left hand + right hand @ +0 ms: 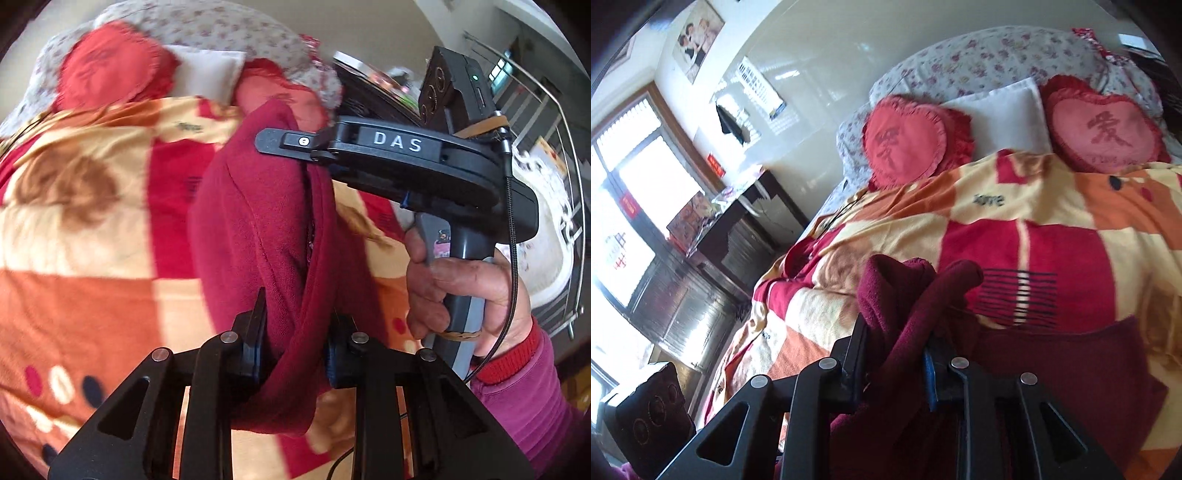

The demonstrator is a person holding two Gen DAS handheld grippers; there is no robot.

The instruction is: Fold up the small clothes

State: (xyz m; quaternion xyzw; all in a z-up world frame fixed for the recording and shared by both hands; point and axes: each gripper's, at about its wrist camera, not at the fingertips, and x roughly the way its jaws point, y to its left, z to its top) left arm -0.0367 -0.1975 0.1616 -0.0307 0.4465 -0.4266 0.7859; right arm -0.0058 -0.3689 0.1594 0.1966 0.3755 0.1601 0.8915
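Note:
A dark red fleece garment (258, 229) hangs bunched between both grippers above the bed. My left gripper (295, 347) is shut on its lower fold. In the left wrist view the right gripper (306, 147) comes in from the right, held by a hand (461, 291), and is shut on the garment's upper edge. In the right wrist view my right gripper (894, 354) is shut on the same garment (908, 295), which drapes down to the right (1063, 365).
An orange, red and cream blanket (92, 240) covers the bed (1034, 221). Two red heart cushions (905, 144) (1104, 129), a white pillow (997, 110) and a floral quilt (990, 55) lie at the head. A dark cabinet (738, 236) stands left of the bed.

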